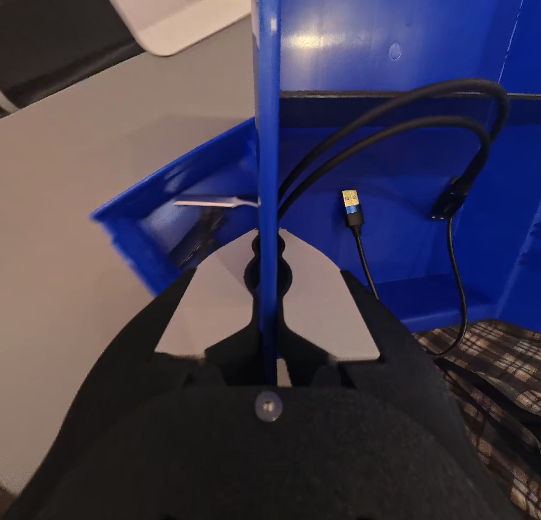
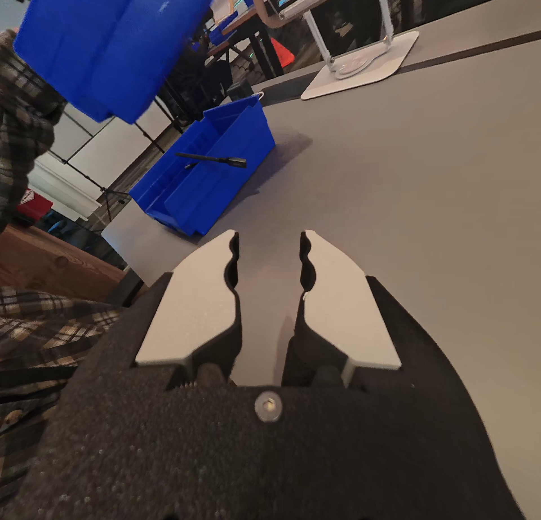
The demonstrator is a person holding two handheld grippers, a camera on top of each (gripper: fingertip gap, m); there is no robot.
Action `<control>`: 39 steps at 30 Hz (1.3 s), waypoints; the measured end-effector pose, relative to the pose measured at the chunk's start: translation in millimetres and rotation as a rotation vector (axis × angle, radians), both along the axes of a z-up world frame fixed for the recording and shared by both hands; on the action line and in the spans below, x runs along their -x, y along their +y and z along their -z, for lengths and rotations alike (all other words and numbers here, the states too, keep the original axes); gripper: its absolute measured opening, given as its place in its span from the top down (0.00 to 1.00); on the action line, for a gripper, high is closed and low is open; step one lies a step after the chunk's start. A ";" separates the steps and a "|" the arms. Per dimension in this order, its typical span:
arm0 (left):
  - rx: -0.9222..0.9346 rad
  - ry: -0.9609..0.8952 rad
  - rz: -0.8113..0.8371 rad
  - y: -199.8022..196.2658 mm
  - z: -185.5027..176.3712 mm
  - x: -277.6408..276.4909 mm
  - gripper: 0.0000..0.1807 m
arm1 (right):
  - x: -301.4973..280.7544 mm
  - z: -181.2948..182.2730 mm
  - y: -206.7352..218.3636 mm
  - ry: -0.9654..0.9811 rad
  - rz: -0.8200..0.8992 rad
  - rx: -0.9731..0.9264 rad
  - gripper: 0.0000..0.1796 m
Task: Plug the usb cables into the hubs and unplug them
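Left wrist view
Left claw (image 1: 268, 260): clamped on the thin rim of a blue bin (image 1: 409, 52), which it carries tilted up off the surface (image 1: 73, 169).
Cables: two black USB cables (image 1: 380, 119) loop inside the held bin, near its far wall.
Gold plug (image 1: 352, 206): lies on the bin's inner face with its metal tip aimed away from the claw, long axis running toward the far wall, its thin cord trailing back toward the near edge.
Black connector (image 1: 449, 200): sits closer to the bin's right wall, its long axis slanted; which end leads I cannot tell.
Handling: the plugs look light, small and stiff, the cords limp. I would pinch the moulded body behind the metal, not the cord.

Right wrist view
Right claw (image 2: 269, 260): parted to a middling gap, holding nothing, poised over the surface (image 2: 409, 213).
Second bin (image 2: 210, 178): rests tipped on its side near the surface's far left edge.
Black hub (image 2: 213, 159): a long dark piece, probably a hub, lies across the second bin's interior, long axis roughly level in this view, thicker end to the right.
Held bin (image 2: 102, 43): seen from outside, aloft at upper left.
Monitor stand (image 2: 363, 67): toward the far edge.
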State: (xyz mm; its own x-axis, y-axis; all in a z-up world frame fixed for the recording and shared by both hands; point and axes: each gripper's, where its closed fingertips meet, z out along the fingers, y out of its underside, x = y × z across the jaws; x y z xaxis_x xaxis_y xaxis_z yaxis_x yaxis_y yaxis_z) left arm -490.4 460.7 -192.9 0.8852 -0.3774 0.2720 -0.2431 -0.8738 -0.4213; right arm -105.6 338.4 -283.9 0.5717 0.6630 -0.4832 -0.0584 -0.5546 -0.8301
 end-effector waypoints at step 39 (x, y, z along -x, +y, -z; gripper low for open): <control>0.171 0.138 0.341 12.9 161.6 -250.5 0.76 | -40.9 2.4 6.0 -0.131 0.100 0.015 0.67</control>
